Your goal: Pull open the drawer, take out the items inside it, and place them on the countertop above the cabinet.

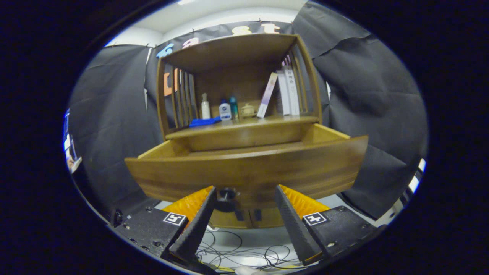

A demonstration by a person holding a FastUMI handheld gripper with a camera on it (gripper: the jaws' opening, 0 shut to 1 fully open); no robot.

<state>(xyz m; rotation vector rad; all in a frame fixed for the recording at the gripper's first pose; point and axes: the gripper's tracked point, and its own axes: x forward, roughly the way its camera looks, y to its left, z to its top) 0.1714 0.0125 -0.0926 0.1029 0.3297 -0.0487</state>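
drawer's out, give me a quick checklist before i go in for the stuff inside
1. Drawer pulled out from the cabinet: ok, its front stands well forward of the shelf edge.
2. Gripper free of the knob: ok, jaws open; the knob sits by the left one, not clamped.
3. Drawer contents located: cannot tell, the drawer front hides the inside from this low angle.
4. Gripper height for reaching in: not ok, it sits below the drawer's top edge.
5. Room on the countertop: ok, bare wood at the front edge, ahead of the bottles and blue cloth.
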